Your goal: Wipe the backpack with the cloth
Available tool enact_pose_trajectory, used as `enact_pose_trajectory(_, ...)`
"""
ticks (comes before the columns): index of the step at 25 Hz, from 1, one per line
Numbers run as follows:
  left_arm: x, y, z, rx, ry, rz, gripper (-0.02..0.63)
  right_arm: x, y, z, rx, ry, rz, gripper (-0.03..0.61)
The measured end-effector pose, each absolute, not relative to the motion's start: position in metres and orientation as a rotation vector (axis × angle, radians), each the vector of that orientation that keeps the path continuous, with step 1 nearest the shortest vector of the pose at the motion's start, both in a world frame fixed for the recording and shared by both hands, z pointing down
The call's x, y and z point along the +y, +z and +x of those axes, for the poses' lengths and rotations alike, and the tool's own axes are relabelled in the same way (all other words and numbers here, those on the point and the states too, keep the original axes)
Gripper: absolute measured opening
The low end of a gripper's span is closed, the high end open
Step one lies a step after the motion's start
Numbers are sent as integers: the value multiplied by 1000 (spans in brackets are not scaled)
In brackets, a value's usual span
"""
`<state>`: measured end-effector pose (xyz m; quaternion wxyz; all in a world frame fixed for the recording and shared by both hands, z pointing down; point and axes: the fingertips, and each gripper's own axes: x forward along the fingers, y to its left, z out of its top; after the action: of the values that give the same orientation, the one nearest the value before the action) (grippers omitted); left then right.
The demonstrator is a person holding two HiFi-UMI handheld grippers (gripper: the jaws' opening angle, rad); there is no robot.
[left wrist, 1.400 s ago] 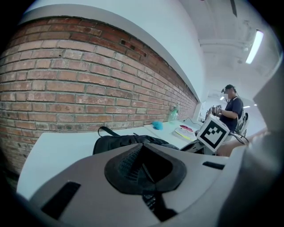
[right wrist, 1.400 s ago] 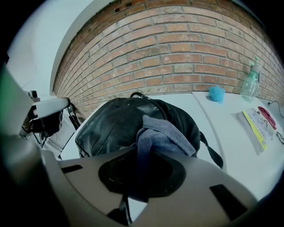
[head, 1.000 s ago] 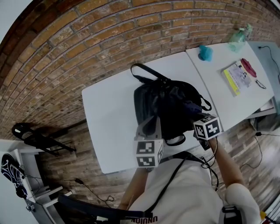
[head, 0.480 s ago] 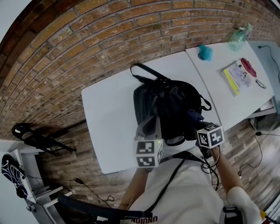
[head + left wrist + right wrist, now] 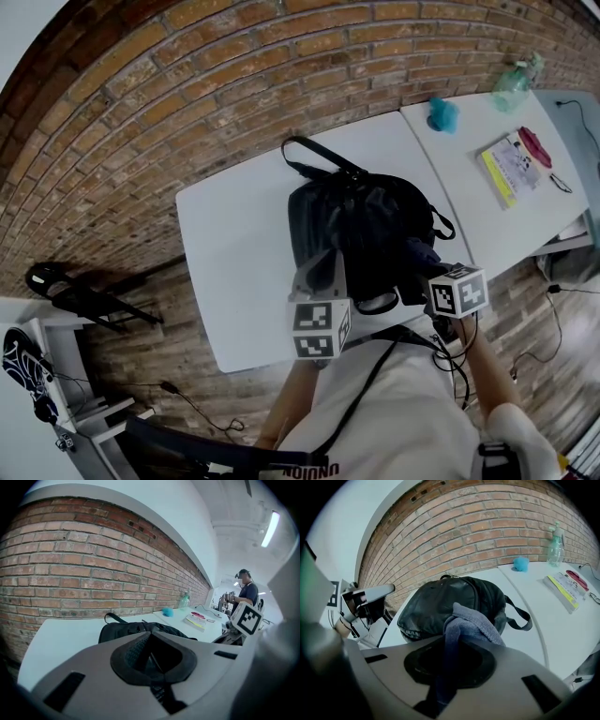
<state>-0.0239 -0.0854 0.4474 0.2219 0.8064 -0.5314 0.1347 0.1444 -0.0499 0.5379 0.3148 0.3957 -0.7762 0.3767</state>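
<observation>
A black backpack (image 5: 361, 230) lies on the white table (image 5: 234, 244), its carry handle toward the brick wall. My left gripper (image 5: 323, 261) sits at the pack's near left edge and looks shut on black backpack fabric (image 5: 140, 651), which fills the gap between its jaws. My right gripper (image 5: 420, 270) is at the pack's near right corner, shut on a blue-grey cloth (image 5: 419, 251). In the right gripper view the cloth (image 5: 471, 623) bunches up in front of the backpack (image 5: 450, 604) and hangs down between the jaws.
A second white table (image 5: 487, 216) adjoins on the right, carrying a teal object (image 5: 441, 114), a spray bottle (image 5: 514, 82), a booklet (image 5: 506, 167) and a red item (image 5: 534, 145). A person (image 5: 244, 590) stands far off. A brick wall runs behind the tables.
My right gripper has slid with the cloth toward me and to the right, along the backpack's near right side. The left gripper and the backpack have stayed put.
</observation>
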Motion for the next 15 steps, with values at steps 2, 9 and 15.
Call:
enact_pose_trajectory(2, -86, 448, -25, -1470, 371, 2224, 5, -64, 524, 143, -2074, 1009, 1068, 38)
enact_pose_trajectory(9, -85, 448, -26, -1475, 368, 2217, 5, -147, 482, 116, -2241, 843, 1114, 38)
enact_pose_trajectory(15, -85, 449, -35, -1492, 367, 2197, 5, -214, 482, 87, -2286, 764, 1121, 38)
